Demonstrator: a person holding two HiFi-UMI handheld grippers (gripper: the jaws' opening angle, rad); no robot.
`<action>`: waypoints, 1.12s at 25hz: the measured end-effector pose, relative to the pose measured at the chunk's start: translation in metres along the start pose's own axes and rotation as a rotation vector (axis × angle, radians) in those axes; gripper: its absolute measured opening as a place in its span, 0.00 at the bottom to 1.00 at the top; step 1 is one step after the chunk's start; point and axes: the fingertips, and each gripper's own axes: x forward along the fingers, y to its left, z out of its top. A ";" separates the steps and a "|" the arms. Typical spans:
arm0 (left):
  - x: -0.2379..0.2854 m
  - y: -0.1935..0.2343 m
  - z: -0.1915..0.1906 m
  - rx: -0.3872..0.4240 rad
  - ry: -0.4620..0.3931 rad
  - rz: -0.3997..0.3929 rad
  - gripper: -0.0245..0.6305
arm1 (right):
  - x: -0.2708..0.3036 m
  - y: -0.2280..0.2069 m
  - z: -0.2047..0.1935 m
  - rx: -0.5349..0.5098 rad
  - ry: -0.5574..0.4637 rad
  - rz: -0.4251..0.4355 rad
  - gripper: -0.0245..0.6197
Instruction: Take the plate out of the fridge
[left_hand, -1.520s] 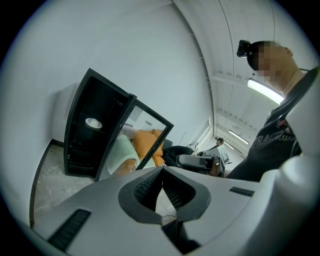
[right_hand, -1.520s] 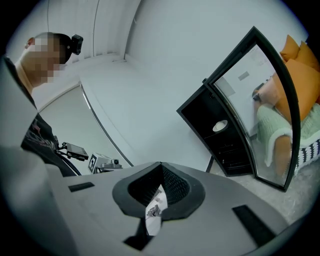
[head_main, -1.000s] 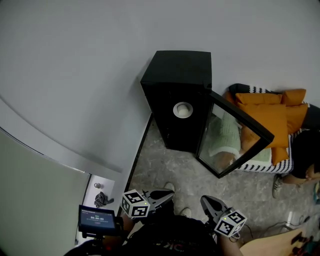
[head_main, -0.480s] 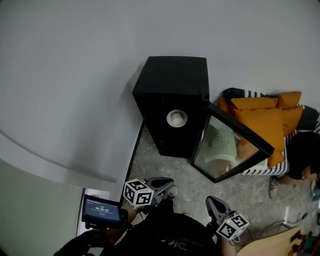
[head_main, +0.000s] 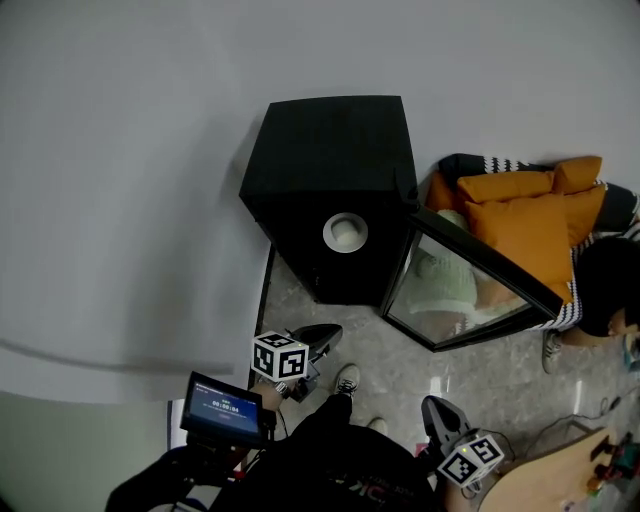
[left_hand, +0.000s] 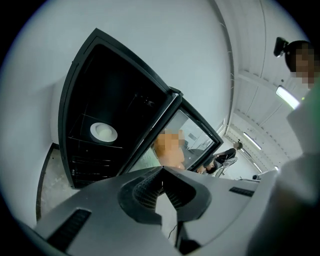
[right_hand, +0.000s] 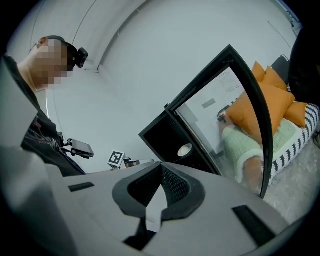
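A: Shows a black fridge (head_main: 330, 190) standing on a speckled floor (head_main: 480, 370) against a white wall (head_main: 150, 150), with its glass door (head_main: 470, 290) swung wide to the right. Where to find the plate?

B: Inside, in plain sight. Puts the white plate (head_main: 345, 232) alone on a wire shelf (left_hand: 95, 141) in the upper half, about mid-shelf and back from the front edge.

A: And the tongs?

B: Catches both well short of the opening. Finds the left gripper (left_hand: 162, 170) clamped tight, pads together, holding nothing. Finds the right gripper (right_hand: 161, 166) pinched closed and empty as well, lower and farther from the fridge in the head view.

A: So no grasp, no lift yet. Likely trouble from here?

B: Arriving with closed jaws, probably. Could shove the plate toward the shelf's back edge instead of gripping it. Better to spread the jaws before reaching the rim.

A: Anything else?

B: Looks smooth and shallow. Could slip from a rim-only pinch, or tip once past the shelf's front edge. Might also clip the door's near edge on the way out, judging by the narrow angle beside the opening. Worth minding, too, the seated person (head_main: 600, 290) and orange cushions (head_main: 520, 225) just beyond the glass.
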 end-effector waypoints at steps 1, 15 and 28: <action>0.003 0.007 0.004 -0.007 -0.001 0.007 0.05 | 0.003 0.000 0.001 0.002 -0.005 -0.006 0.04; 0.052 0.133 0.064 -0.442 -0.130 0.072 0.05 | 0.036 0.004 0.013 0.023 -0.019 -0.099 0.04; 0.124 0.234 0.068 -0.882 -0.202 0.196 0.05 | 0.048 -0.013 0.000 0.136 -0.025 -0.219 0.04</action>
